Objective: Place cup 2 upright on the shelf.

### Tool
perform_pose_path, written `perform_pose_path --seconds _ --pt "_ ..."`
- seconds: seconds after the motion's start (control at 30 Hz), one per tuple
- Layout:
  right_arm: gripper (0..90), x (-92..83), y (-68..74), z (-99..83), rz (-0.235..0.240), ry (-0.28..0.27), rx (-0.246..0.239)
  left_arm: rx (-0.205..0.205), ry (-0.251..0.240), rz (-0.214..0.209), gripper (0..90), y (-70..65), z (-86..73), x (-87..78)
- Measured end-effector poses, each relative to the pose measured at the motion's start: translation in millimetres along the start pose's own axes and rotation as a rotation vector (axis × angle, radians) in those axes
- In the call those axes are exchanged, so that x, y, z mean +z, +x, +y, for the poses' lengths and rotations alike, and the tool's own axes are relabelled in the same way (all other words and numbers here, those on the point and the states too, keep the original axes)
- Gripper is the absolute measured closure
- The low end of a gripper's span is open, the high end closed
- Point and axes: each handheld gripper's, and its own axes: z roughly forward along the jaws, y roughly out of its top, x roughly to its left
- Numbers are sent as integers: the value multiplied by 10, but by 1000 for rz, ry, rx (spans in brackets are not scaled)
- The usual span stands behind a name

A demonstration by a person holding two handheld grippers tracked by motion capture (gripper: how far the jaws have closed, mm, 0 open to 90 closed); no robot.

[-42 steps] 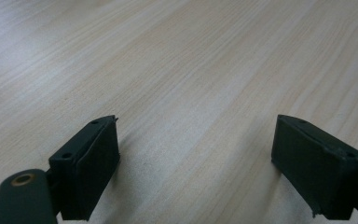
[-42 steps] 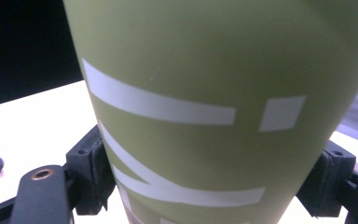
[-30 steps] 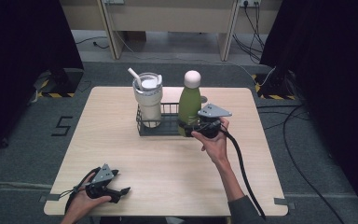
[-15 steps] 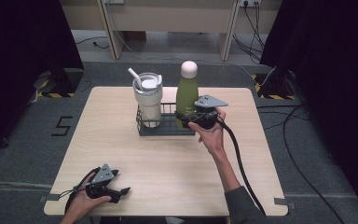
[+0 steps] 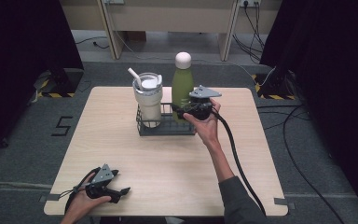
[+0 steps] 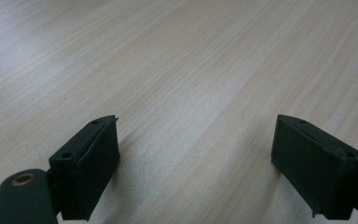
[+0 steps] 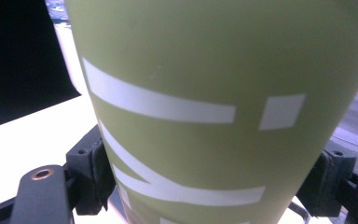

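At the near edge of the pale wood-grain table (image 5: 121, 140), the left gripper (image 5: 106, 186) rests in a person's hand, its two black jaws spread wide over bare tabletop with nothing between them. Farther in, at mid-table, the right gripper (image 5: 186, 111) reaches from the side to a tall olive-green metal bottle with a white ball-shaped cap and white stripe markings (image 5: 182, 86); the right gripper view shows its jaws clamped against either flank of the bottle's body (image 7: 214, 93). The bottle stands upright in the right end of a black wire basket (image 5: 165, 127), beside a cream lidded tumbler with a white straw (image 5: 148, 95) at the basket's left end. The bottle looks rigid and smooth-coated, likely slippery, and heavy if filled; its tall, top-weighted form favours a firm hold around mid-body, as here. Beyond the table lie grey carpet and trailing cables.
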Motion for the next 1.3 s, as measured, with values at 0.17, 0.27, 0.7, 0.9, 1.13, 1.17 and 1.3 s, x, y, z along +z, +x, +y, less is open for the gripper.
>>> perform_pose_path --seconds 0.17,0.27,0.7,0.9,1.13,1.17,1.3 --pt "210 101 -33 14 -8 5 7 1 1 -1 144 0 0 -1" --pt "210 140 -55 22 -17 6 8 0 0 0 144 -1 0 0" --pt "210 290 -127 4 -36 19 25 1 -1 0 144 -2 -1 1" --pt "210 371 -140 -47 -38 27 36 2 -1 -1 144 -2 0 0" --pt "210 438 -154 -109 -42 28 39 3 1 -3 144 -1 0 -1" --pt "210 446 -148 -115 -41 28 40 3 0 -2 144 -2 0 0" --pt "210 472 -140 -150 -40 31 33 3 0 -2 145 -3 0 -1"
